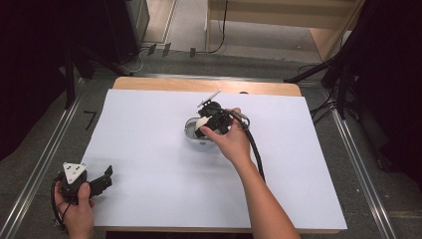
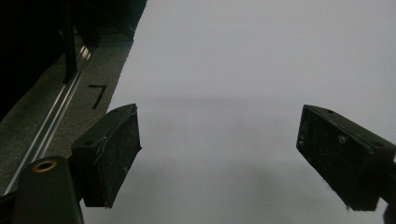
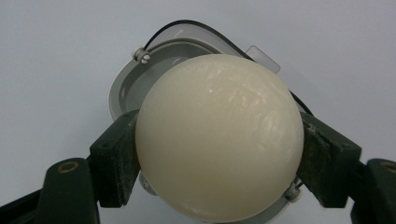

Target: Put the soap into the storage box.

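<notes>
Left tool point(image 1: 102, 180) sits at the near-left corner of the desk point(image 1: 149, 149), held in the left hand point(image 1: 74, 206). Its jaws are spread wide over bare white surface, nothing between them, and it points to the right across the desk.

Right tool point(image 1: 209, 122) is at desk centre, slightly toward the far edge, aimed down. Its pads point(image 3: 116, 158) are clamped on a cream egg point(image 3: 219, 137), one pad on each flank. The right hand point(image 1: 231, 144) grips the tool from the near side.

The egg hangs directly over a grey oval holder point(image 3: 122, 91) with a clear rim; I cannot tell whether they touch. Egg's long axis runs roughly along the tool's line, one end toward the holder.
</notes>
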{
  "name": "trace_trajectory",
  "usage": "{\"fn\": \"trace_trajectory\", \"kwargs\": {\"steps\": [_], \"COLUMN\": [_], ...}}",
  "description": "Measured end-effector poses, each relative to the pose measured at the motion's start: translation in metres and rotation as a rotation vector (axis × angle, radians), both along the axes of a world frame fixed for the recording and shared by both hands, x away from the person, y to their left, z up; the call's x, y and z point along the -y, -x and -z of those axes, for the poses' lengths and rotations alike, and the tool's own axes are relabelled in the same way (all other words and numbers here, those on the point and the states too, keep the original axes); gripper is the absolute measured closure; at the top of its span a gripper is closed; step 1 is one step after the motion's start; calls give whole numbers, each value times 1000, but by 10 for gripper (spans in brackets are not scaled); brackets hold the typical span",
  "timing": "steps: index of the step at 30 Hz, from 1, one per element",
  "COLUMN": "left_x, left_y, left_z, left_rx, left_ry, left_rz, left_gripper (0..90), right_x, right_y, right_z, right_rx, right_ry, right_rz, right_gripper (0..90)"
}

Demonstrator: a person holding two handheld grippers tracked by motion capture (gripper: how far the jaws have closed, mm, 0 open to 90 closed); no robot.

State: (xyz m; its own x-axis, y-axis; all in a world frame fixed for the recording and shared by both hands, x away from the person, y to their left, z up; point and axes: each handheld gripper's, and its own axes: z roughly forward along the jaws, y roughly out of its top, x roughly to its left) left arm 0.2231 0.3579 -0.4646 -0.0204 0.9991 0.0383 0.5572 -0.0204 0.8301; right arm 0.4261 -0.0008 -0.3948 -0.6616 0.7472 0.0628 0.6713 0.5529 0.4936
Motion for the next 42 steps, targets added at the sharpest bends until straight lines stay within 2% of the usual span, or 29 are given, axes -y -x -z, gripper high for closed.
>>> {"fn": "trace_trajectory", "kwargs": {"steps": [38, 42], "left_x": [0, 0], "left_y": [0, 0], "left_z": [0, 0], "left_rx": [-6, -6], "left_ry": [0, -1], "left_rz": [0, 0], "left_gripper": [144, 144], "right_x": [-7, -7], "right_y": [-6, -5], "right_z": [19, 20], "right_rx": [-59, -61], "right_ry": [21, 7], "right_rz": [20, 12], "right_gripper": [246, 247]}}
